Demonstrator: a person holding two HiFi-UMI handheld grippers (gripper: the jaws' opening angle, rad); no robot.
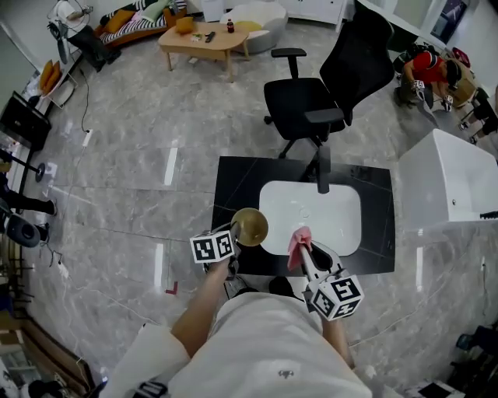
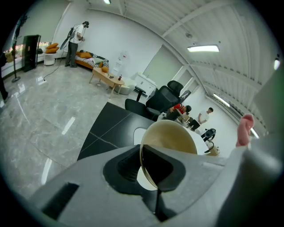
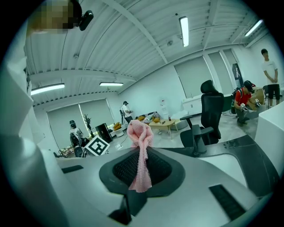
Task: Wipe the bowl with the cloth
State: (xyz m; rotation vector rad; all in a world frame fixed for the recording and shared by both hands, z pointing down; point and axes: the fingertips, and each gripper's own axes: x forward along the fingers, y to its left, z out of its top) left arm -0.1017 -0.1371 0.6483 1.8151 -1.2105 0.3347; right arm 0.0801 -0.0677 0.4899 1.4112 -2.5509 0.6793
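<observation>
Between the jaws of the left tongs [image 2: 148, 165], pinches the thin rim of the bowl [image 2: 173, 138], clamped tight (cream inside, seen edge-on). In the right tongs [image 3: 140, 170], grips the pink cloth [image 3: 140, 133], bunched past the tips, near the bowl but apart, both held over the sink [image 1: 342, 225].

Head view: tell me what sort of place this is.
Probably an open office or lab: white sink in a black counter, black office chair, sofa and coffee table.
</observation>
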